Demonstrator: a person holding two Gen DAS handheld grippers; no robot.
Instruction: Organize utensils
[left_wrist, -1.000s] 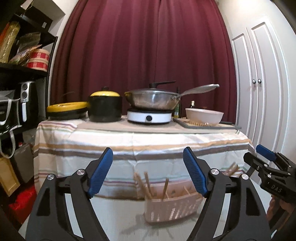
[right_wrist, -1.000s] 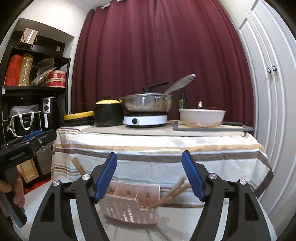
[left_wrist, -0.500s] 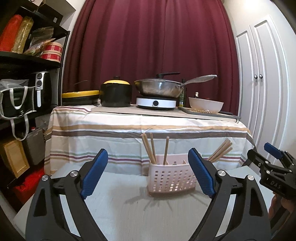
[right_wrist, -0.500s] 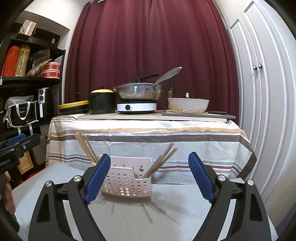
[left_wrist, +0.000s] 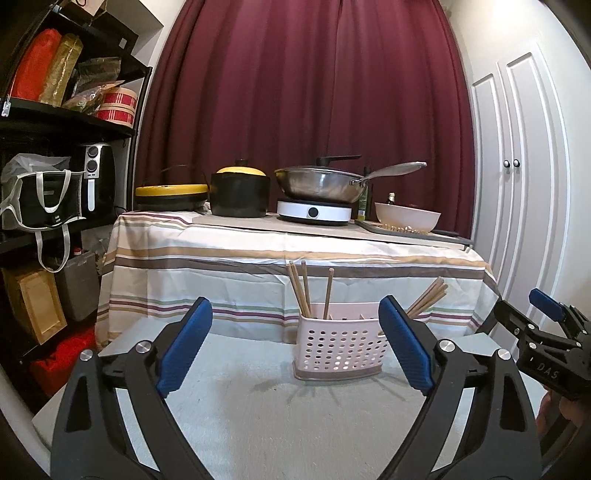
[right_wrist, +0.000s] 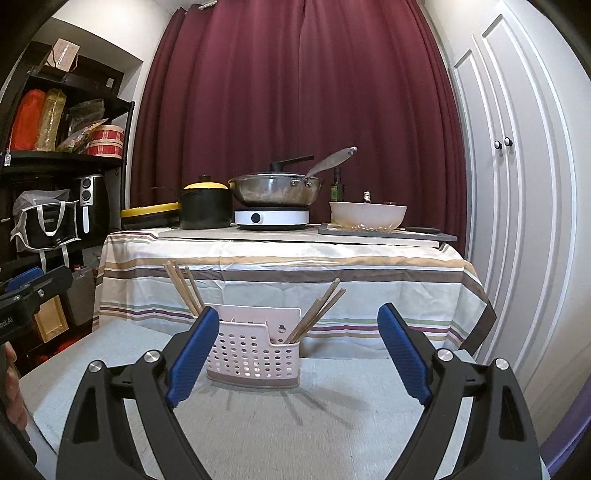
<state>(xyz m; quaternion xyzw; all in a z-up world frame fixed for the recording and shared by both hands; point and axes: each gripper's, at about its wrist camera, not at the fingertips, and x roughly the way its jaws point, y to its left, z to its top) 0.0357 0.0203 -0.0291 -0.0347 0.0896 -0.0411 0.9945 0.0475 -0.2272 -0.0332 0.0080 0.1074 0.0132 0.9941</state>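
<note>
A pink perforated utensil basket (left_wrist: 340, 350) (right_wrist: 251, 354) stands on the grey table (left_wrist: 258, 424). Wooden chopsticks (left_wrist: 301, 288) rise from its left end, and another bunch (left_wrist: 428, 299) leans out at its right end. My left gripper (left_wrist: 294, 325) hovers in front of the basket, its jaws opening with nothing between the blue pads. My right gripper (right_wrist: 298, 321) is open and holds nothing, also short of the basket. In the right wrist view, chopsticks (right_wrist: 319, 310) lean to the right. Each gripper shows at the edge of the other's view: the right gripper (left_wrist: 543, 332), the left gripper (right_wrist: 33, 284).
Behind stands a table with a striped cloth (left_wrist: 295, 258) carrying a yellow-lidded black pot (left_wrist: 240, 192), a steel wok (left_wrist: 325, 181) on a white hob and a white bowl (left_wrist: 406, 219). A black shelf (left_wrist: 55, 166) is on the left, white cupboard doors (left_wrist: 517, 184) on the right.
Both grippers have drawn back from the striped table, so the basket and more of the grey tabletop have come into view. The blue jaws of both stand wider apart.
</note>
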